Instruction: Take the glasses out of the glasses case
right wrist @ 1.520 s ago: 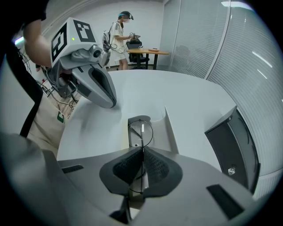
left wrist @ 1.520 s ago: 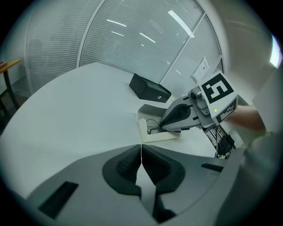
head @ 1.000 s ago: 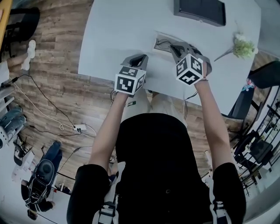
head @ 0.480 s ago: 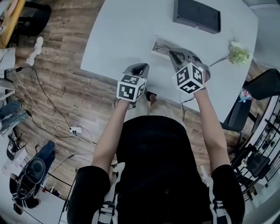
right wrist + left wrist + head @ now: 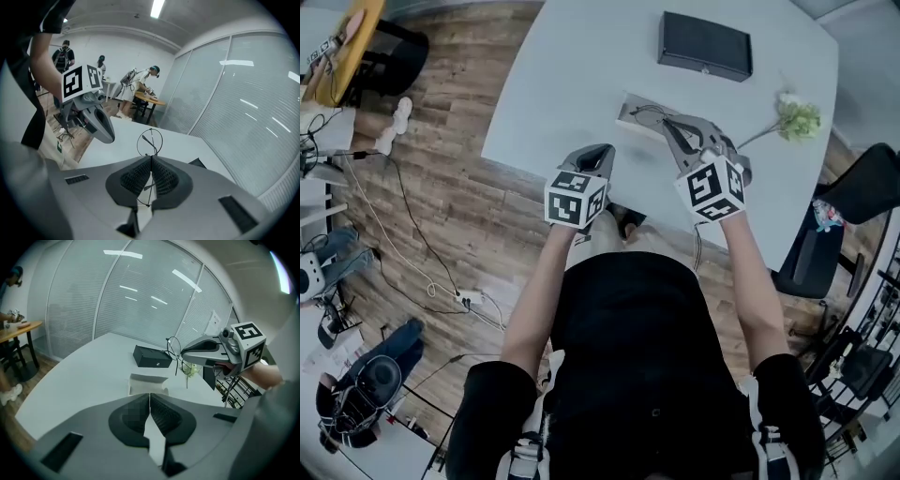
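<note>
right gripper clamped on glasses, seemingly at the rim | risk: thin wire slips, drops toward glasses case beneath | left gripper closed, empty

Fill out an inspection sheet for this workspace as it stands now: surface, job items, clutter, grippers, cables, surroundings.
Surface: white table, one edge curved.
Job's things: glasses out of the open white case, held above the table.
Clutter: black box; flower sprig.
Grippers: right gripper shut on the glasses; left gripper shut, nothing in it.
Cables: cables and power strip on the floor.
Surroundings: wood floor; glass wall; people at a desk behind.
</note>
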A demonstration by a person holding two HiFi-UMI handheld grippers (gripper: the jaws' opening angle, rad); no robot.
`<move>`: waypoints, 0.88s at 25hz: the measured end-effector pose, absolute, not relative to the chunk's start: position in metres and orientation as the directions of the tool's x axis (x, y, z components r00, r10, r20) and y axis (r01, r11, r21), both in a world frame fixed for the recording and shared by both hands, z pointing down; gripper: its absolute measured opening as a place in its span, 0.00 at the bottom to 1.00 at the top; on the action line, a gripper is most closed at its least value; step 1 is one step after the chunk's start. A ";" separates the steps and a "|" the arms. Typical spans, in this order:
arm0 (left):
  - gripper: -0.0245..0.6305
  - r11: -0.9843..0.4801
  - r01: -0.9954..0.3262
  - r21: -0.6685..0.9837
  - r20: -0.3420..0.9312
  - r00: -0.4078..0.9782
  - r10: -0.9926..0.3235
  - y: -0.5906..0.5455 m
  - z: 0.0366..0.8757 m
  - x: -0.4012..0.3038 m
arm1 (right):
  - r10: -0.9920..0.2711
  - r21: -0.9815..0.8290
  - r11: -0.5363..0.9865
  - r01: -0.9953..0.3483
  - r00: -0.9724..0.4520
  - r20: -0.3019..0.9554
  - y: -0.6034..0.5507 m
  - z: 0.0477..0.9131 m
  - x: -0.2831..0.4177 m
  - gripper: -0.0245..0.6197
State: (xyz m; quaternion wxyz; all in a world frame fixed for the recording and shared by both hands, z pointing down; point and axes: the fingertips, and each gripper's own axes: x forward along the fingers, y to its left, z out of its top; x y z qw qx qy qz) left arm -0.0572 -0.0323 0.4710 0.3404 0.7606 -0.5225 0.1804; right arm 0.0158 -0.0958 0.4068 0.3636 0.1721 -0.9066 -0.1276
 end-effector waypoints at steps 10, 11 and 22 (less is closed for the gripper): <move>0.07 -0.272 -0.918 0.289 0.538 0.391 -0.747 -0.038 0.411 -0.025 | -0.496 0.177 0.867 -0.465 -0.774 0.393 -0.090 0.327 0.079 0.08; 0.07 -0.276 -0.917 0.288 0.527 0.392 -0.754 -0.038 0.404 -0.023 | -0.505 0.159 0.862 -0.482 -0.779 0.373 -0.088 0.320 0.084 0.08; 0.07 -0.309 -0.902 0.302 0.415 0.416 -0.809 -0.031 0.354 0.008 | -0.580 -0.079 0.808 -0.585 -0.811 0.072 -0.071 0.269 0.149 0.08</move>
